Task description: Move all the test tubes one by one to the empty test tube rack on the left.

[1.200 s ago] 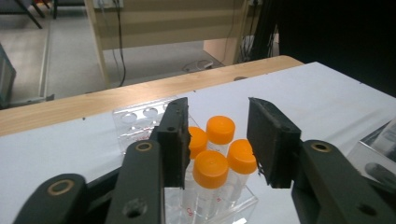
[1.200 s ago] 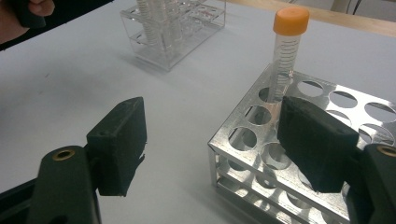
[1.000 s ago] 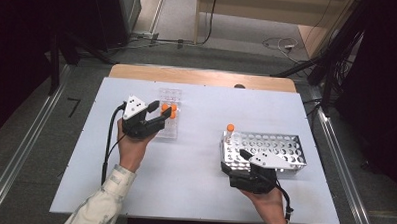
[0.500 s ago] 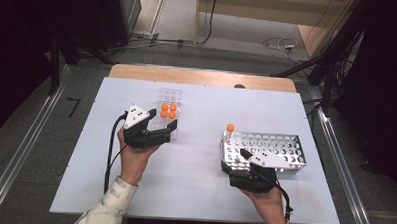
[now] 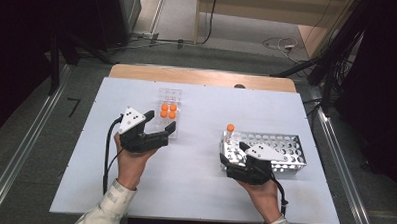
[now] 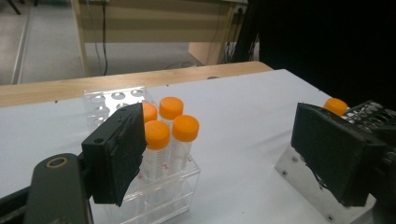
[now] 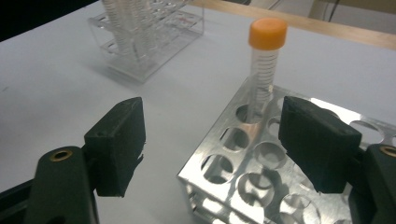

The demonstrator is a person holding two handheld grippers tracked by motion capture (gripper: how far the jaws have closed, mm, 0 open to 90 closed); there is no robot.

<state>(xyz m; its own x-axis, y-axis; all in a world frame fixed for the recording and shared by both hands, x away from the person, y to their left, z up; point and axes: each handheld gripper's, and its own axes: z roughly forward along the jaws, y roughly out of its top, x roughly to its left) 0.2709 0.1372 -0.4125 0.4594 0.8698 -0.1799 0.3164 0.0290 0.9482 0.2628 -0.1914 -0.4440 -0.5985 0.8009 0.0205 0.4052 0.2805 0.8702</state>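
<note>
A clear plastic rack (image 5: pixel 169 94) stands at the table's middle left with several orange-capped tubes (image 5: pixel 168 111) upright in its near end. My left gripper (image 5: pixel 160 121) sits just short of that rack. It is open, its jaws have just been opening, and nothing lies between them. In the left gripper view the tubes (image 6: pixel 170 126) stand just past the left jaw of my left gripper (image 6: pixel 226 158). My right gripper (image 5: pixel 233 154) is open at the near left corner of a metal rack (image 5: pixel 280 145), which holds one orange-capped tube (image 5: pixel 230 128). In the right gripper view that tube (image 7: pixel 264 70) rises beyond my right gripper (image 7: pixel 217 144).
The white table top (image 5: pixel 198 192) has a wooden strip (image 5: pixel 202 77) along its far edge. Floor rails and cables lie around the table. The metal rack (image 7: pixel 233 177) has many vacant holes. The clear rack (image 7: pixel 149 28) is off to the far left in the right gripper view.
The left gripper has drawn back from the clear rack toward the person, and its jaws stand wider. Caps it covered now show. The right hand has stayed put.
</note>
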